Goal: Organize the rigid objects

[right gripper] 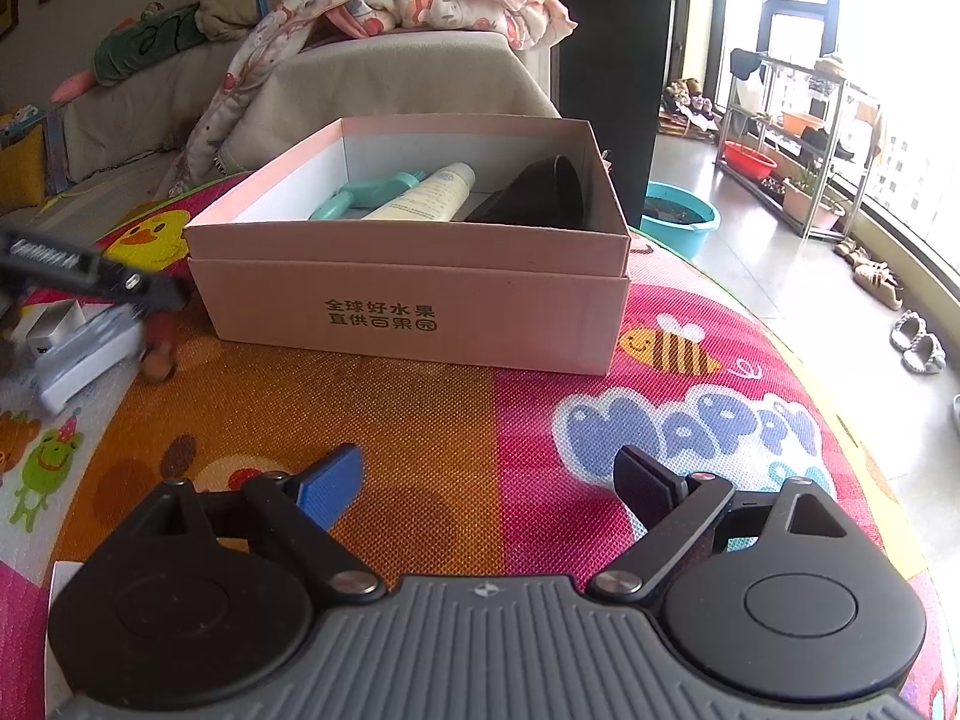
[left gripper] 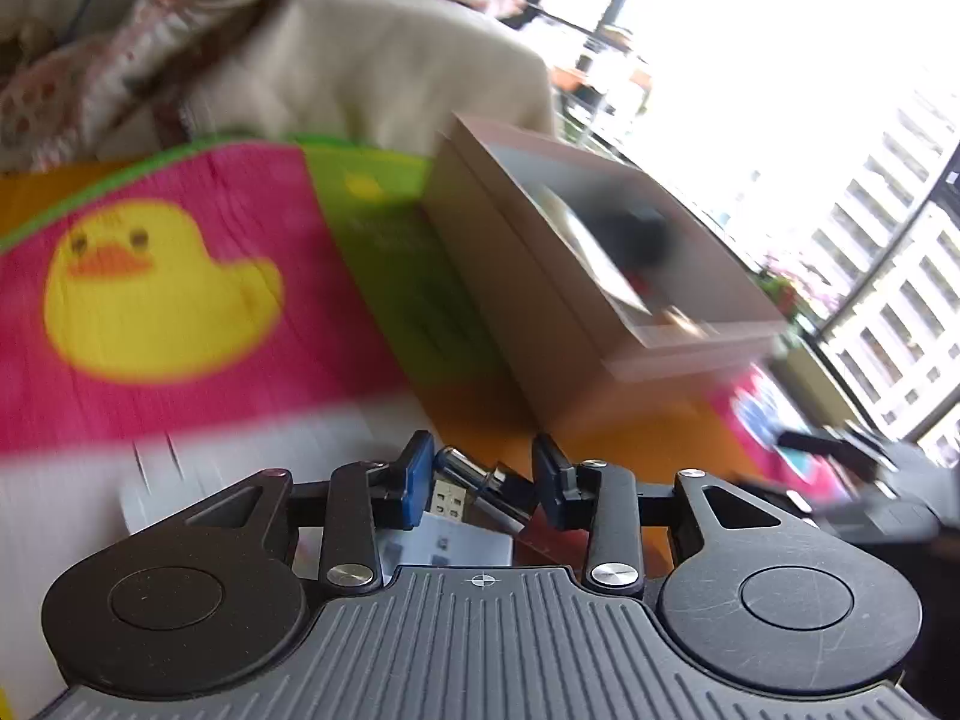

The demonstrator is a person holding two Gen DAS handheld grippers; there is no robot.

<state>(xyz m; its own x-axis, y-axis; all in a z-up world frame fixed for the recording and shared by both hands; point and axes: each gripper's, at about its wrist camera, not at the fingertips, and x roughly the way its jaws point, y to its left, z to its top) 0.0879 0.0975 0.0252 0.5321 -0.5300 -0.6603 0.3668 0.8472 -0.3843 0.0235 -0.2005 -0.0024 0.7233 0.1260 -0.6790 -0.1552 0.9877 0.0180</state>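
A pink cardboard box (right gripper: 414, 312) stands on the colourful play mat (right gripper: 456, 420); it also shows in the left wrist view (left gripper: 540, 312). Inside lie a cream tube (right gripper: 429, 192), a teal item (right gripper: 366, 195) and a dark object (right gripper: 537, 192). My left gripper (left gripper: 483, 483) is shut on a small shiny metal object with a USB plug (left gripper: 474, 480), held above the mat. It appears at the left edge of the right wrist view (right gripper: 90, 276). My right gripper (right gripper: 492, 483) is open and empty, low over the mat in front of the box.
A white and grey flat item (right gripper: 78, 348) and a small brown wheeled piece (right gripper: 157, 354) lie on the mat left of the box. A sofa with blankets (right gripper: 372, 60) is behind. A teal basin (right gripper: 681, 219) and racks (right gripper: 792, 144) stand on the floor right.
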